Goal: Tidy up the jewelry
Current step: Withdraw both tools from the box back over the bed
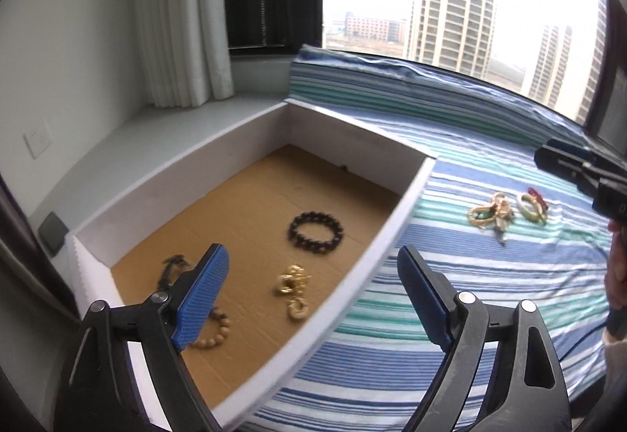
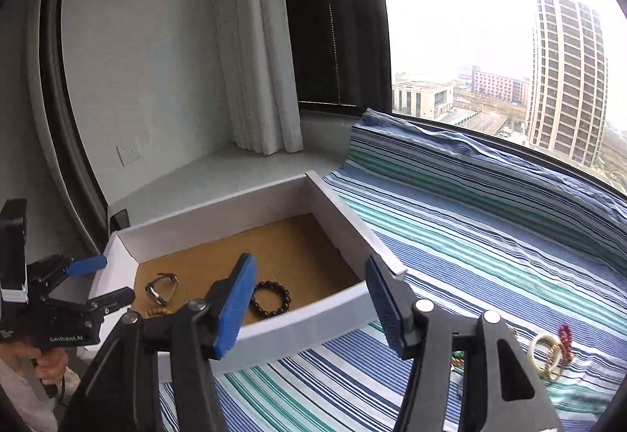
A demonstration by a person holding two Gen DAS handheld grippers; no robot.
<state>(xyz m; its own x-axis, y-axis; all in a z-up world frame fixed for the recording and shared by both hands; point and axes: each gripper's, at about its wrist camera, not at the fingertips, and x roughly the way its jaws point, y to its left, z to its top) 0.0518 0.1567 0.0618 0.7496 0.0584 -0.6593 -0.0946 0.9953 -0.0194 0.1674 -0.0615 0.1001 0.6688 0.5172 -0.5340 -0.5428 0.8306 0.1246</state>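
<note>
1. the left gripper [image 1: 313, 275] has its blue-padded jaws spread wide with nothing between them; it hangs over the near right wall of the white box [image 1: 250, 126].
2. just past its left pad [image 1: 203, 291], on the box's brown cardboard floor, lie a gold chain piece [image 1: 294, 289], a tan bead bracelet [image 1: 213, 334] partly hidden by that pad, and a dark metal piece [image 1: 172, 267].
3. farther ahead between the jaws sits a dark bead bracelet [image 1: 315, 232].
4. the right gripper [image 2: 309, 300] is likewise wide open and holds nothing, poised above the box's near wall.
5. off beyond the right gripper's right finger, on the striped cloth [image 2: 470, 236], rest a pale bangle [image 2: 544, 353] and a red bead string [image 2: 565, 338], touching; a gold and green cluster [image 1: 490, 214] lies beside them.
</note>
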